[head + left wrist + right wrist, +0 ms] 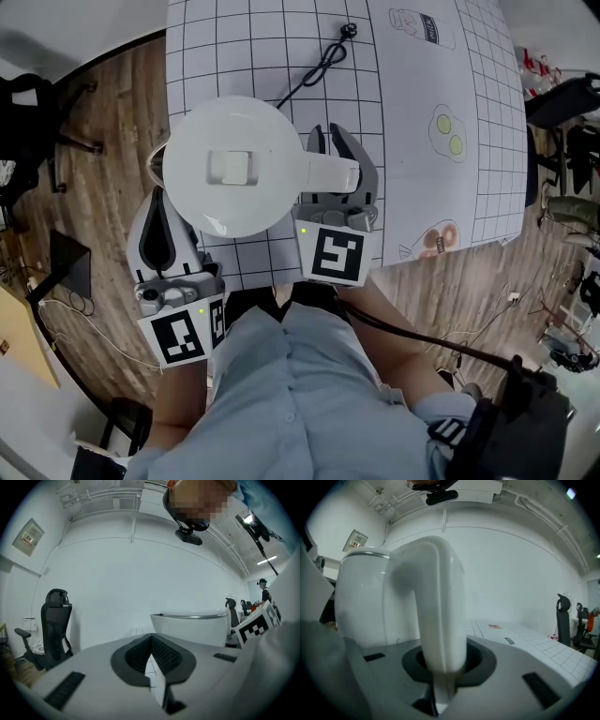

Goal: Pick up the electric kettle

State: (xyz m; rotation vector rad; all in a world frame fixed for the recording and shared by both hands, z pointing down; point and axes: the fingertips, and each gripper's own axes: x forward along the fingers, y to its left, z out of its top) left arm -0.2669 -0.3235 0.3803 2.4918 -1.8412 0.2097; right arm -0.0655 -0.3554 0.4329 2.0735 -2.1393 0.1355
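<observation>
Head view: the white electric kettle [234, 167] is over the grid table [422, 56], handle [330, 174] pinched in the right gripper [330, 141]. The left gripper [161, 225] is just beside its other side.

Left gripper view: jaws pressed together, nothing in them, kettle ahead-right.

Right gripper view: jaws clamped on the handle, kettle body just left.

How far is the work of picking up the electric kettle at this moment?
Done: the right gripper is shut on the handle of the electric kettle. In hand: only that grip; the left gripper is shut and empty beside the kettle. Left: the lift itself, since no view shows clearly that the kettle is off the table.
</observation>
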